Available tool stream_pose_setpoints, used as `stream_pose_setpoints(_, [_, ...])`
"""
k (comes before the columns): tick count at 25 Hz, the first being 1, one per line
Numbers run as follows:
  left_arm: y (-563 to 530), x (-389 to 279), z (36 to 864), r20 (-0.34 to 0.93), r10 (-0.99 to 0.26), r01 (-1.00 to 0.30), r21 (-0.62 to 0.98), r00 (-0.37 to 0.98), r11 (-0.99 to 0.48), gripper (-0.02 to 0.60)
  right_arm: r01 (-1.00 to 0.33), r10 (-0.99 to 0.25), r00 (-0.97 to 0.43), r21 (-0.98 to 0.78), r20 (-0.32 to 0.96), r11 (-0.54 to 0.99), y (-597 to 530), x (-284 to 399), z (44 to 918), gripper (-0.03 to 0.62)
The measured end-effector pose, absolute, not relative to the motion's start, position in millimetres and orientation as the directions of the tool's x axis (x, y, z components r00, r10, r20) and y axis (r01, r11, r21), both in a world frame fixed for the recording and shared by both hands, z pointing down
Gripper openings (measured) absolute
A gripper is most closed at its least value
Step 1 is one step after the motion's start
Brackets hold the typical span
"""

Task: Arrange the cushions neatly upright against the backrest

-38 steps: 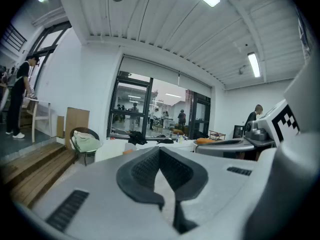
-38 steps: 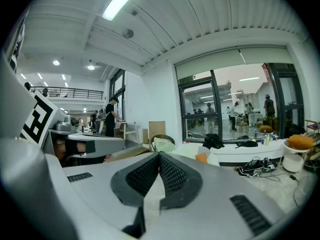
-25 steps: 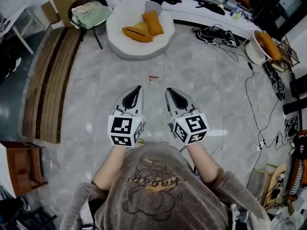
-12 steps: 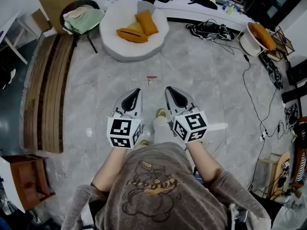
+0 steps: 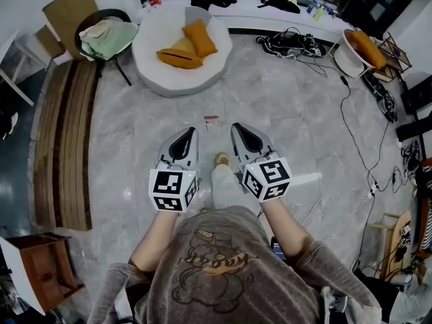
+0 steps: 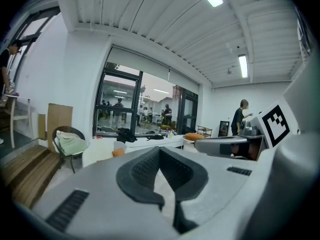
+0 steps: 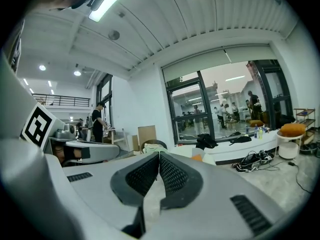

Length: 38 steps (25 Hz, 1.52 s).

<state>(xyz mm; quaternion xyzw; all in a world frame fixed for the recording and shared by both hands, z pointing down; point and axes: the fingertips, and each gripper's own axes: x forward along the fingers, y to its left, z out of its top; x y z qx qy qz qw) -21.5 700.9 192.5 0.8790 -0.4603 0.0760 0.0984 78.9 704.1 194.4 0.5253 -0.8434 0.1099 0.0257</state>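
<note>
Now nearer | left gripper [image 5: 191, 131] and right gripper [image 5: 235, 126]: fingers together, empty | cushions [image 5: 179, 57] on round sofa [image 5: 150, 63]: closer, untouched | approach under way

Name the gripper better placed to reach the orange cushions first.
Left, marginally: the left gripper points straighter at the orange cushions; the right gripper sits farther aside. Both shut, empty, far off.
</note>
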Motion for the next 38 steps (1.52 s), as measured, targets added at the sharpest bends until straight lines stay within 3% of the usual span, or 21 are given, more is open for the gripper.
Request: stream_pose_setpoints(38, [413.1, 61.5, 183.5, 0.249, -0.833, -0.87, 0.121, 0.493, -0.479, 0.005, -0.842, -0.825, -0.532, -0.216, 0.191, 0.494, 415.6, 168.2, 196.0, 0.021])
